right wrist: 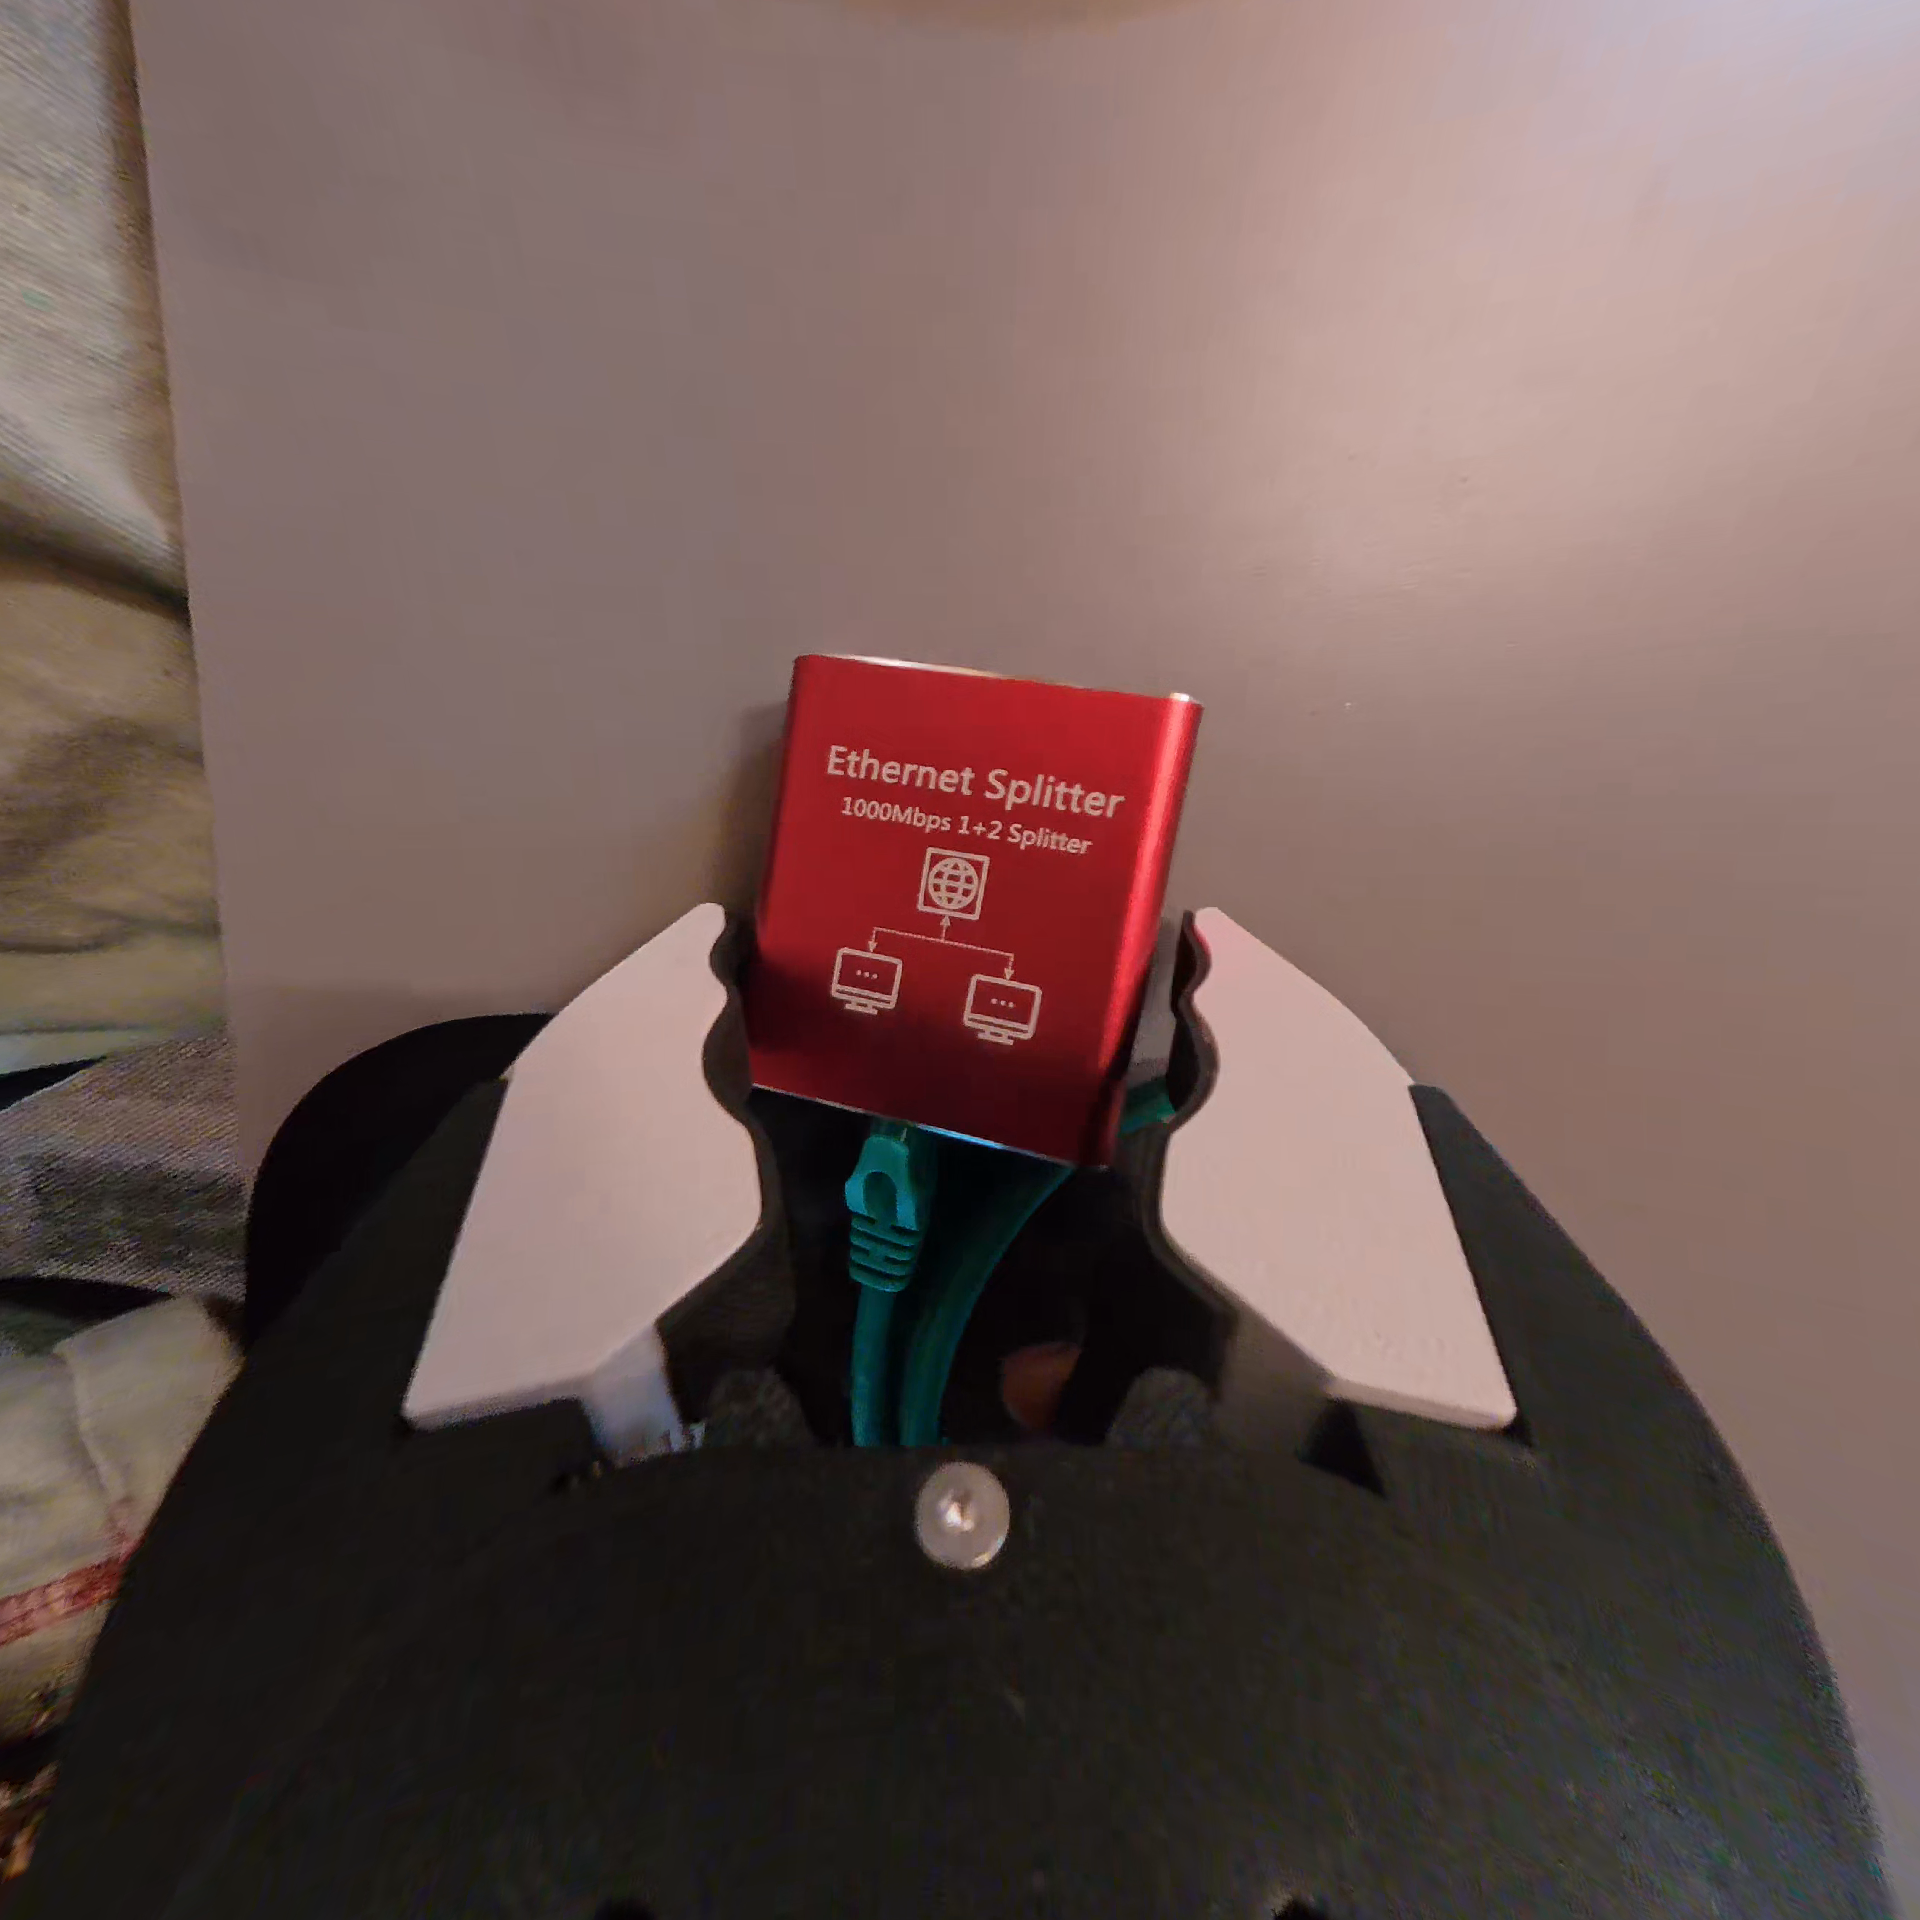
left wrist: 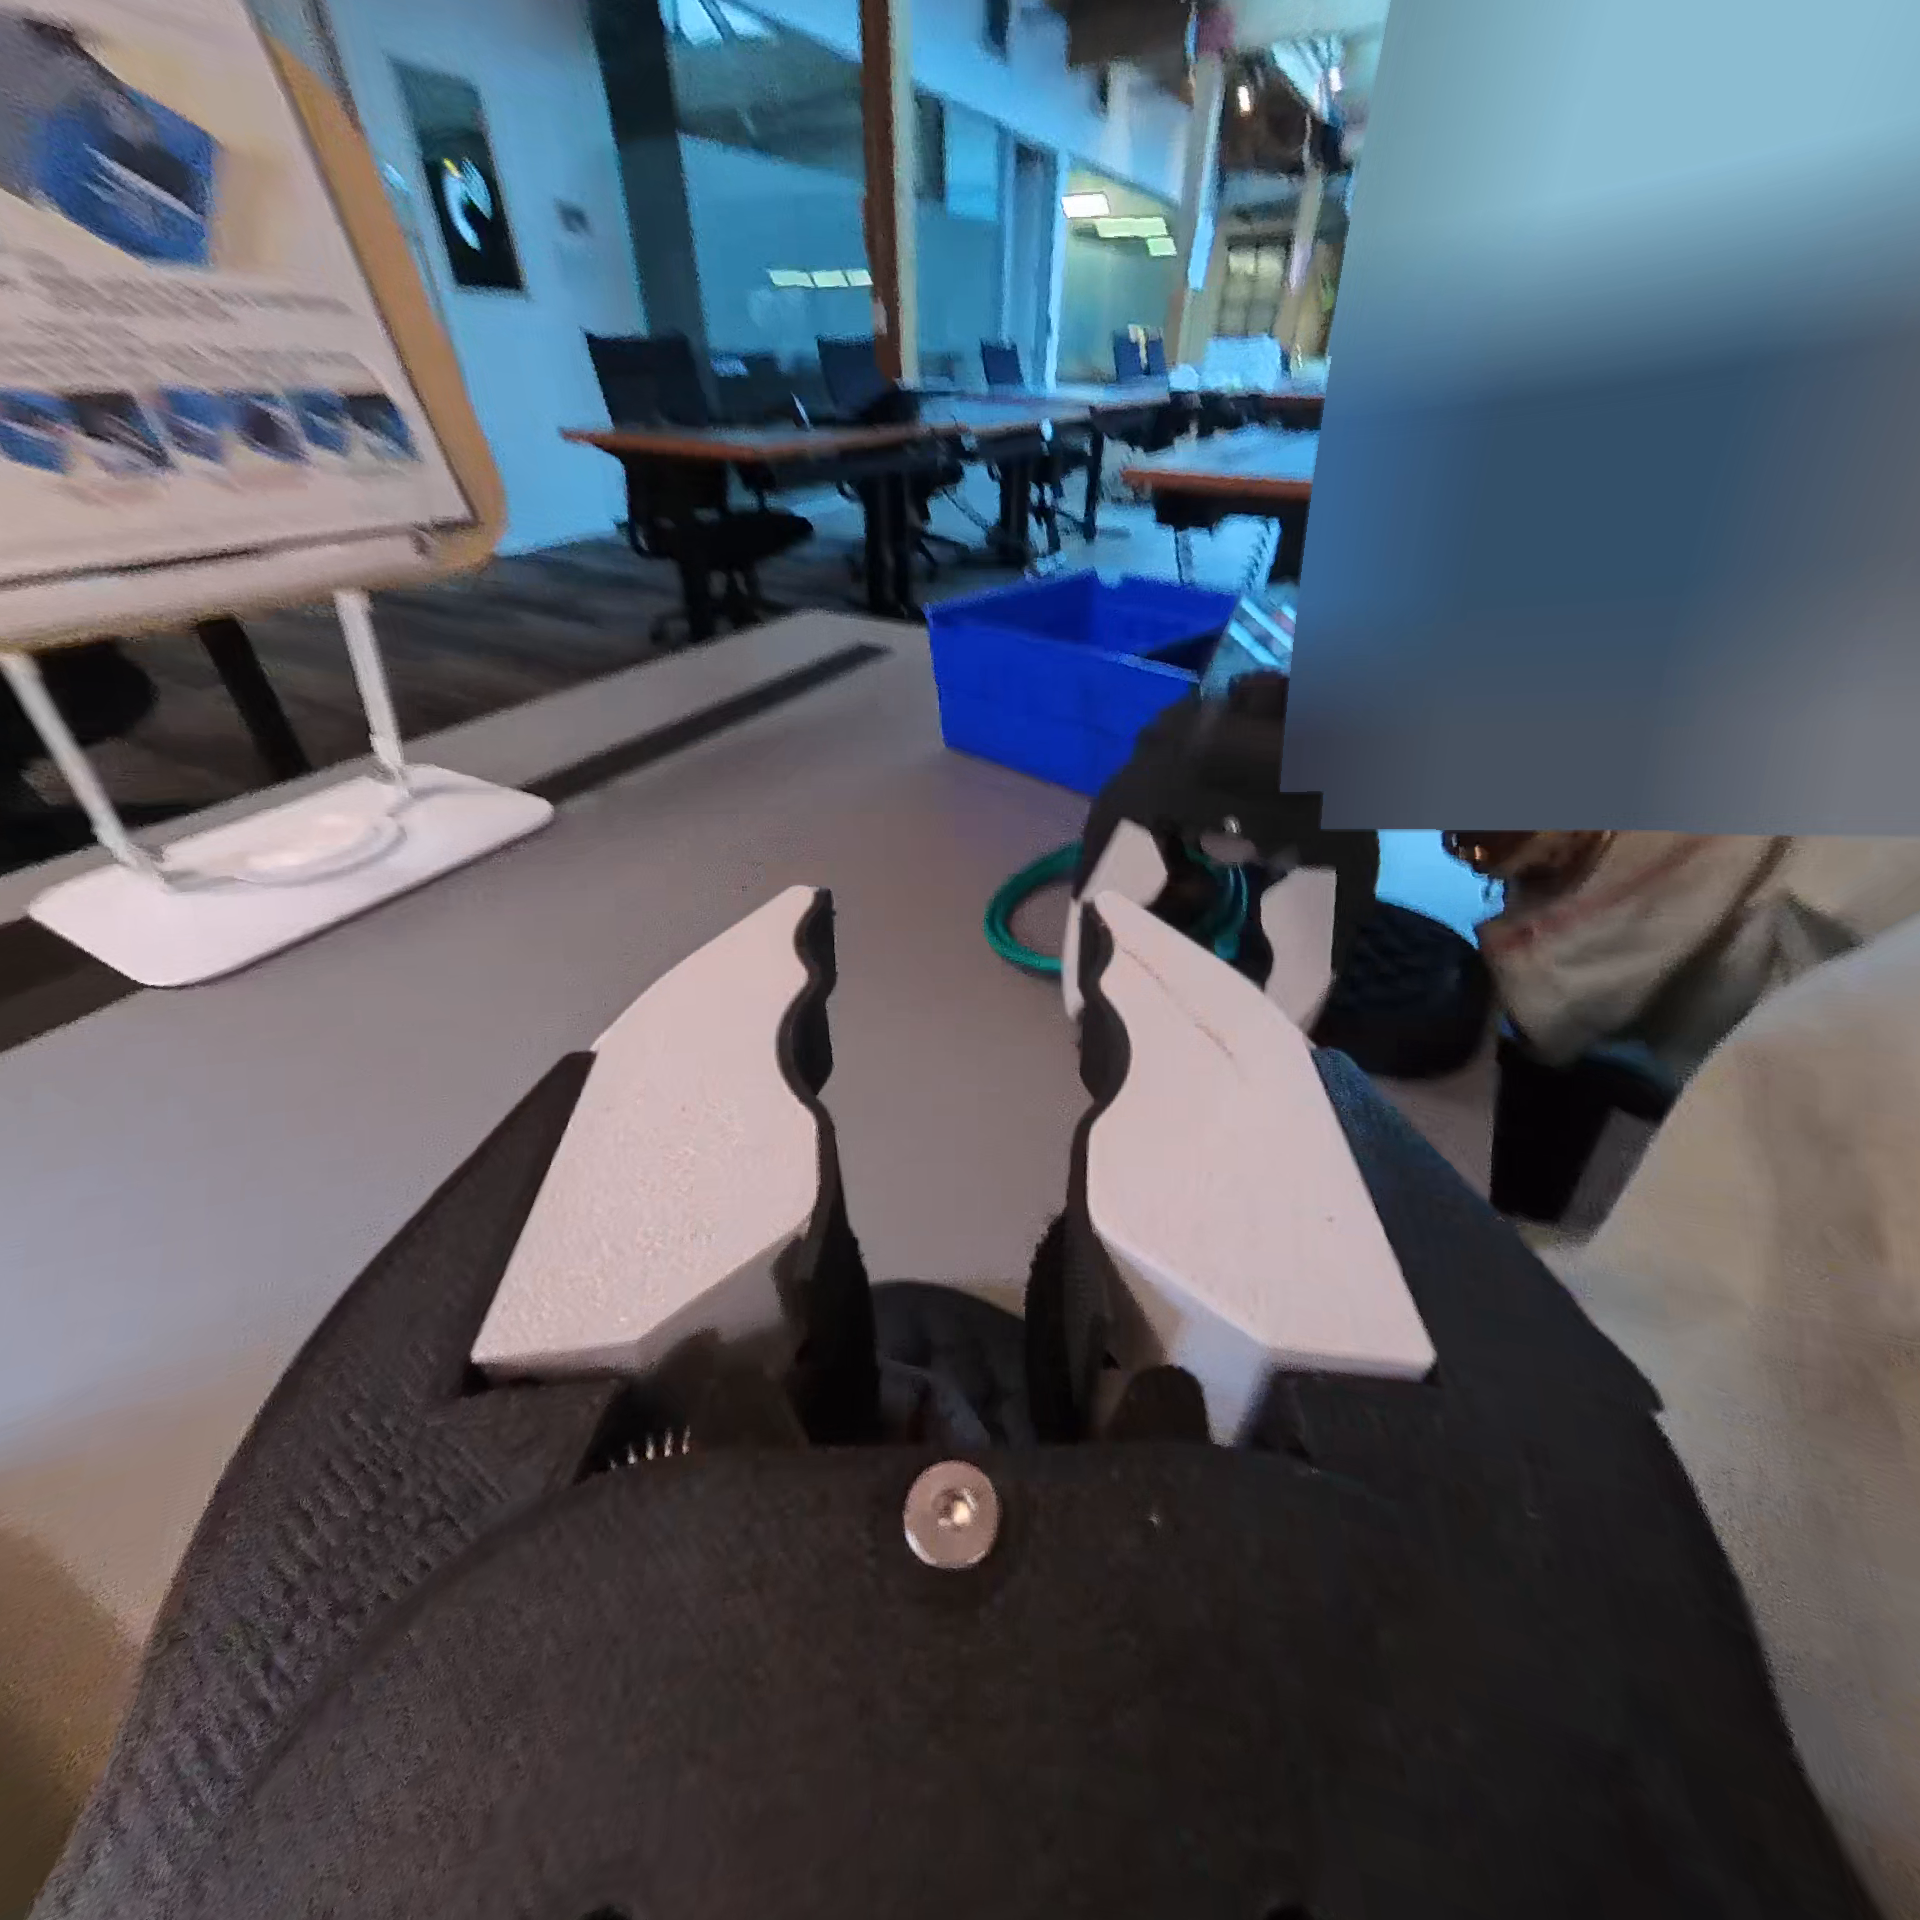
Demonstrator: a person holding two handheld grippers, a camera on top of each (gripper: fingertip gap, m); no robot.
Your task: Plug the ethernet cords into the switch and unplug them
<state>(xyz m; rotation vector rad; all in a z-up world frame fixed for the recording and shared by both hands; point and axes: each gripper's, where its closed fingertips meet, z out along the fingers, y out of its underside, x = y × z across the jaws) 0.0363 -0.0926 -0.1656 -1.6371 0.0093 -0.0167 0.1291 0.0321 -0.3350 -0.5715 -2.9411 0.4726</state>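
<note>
Where the grey table [left wrist: 520, 1091] runs back, a blue bin [left wrist: 1060, 675] stands open-topped, contents not visible. Left gripper [left wrist: 956, 925]: jaws released, empty, over bare tabletop. Right gripper [right wrist: 954, 935]: clenched on a red metal switch [right wrist: 977, 883], held by its two sides, white print on its face. Green ethernet cords [right wrist: 883, 1216]: one plug seated in the switch's near end, a second cord alongside, its plug hidden. Cord coil [left wrist: 1013, 920] partly covered by the far gripper
</note>
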